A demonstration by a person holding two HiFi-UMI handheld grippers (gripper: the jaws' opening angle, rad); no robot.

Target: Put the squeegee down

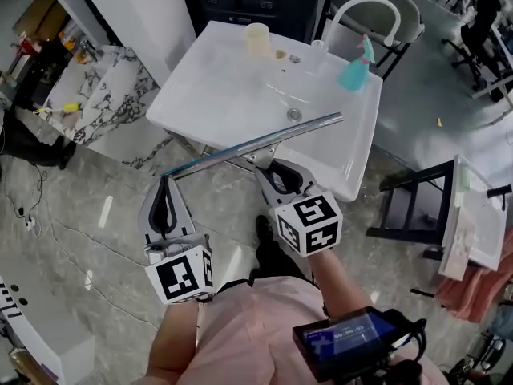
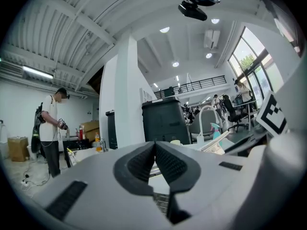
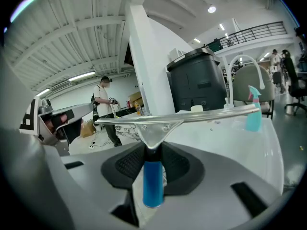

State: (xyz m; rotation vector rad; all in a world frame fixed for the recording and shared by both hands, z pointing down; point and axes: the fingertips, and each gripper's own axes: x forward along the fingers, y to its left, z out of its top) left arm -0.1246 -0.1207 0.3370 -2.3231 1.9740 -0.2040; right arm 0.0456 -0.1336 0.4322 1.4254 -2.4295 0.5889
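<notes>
Blue-handled squeegee (image 3: 154, 128) in the right gripper (image 3: 152, 164), by the white sink (image 1: 216, 95)

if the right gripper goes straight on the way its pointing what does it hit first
Most likely the white sink: the right gripper, shut on the squeegee, points slightly down at its basin, so the blade would touch first. Depth is unclear.
</notes>
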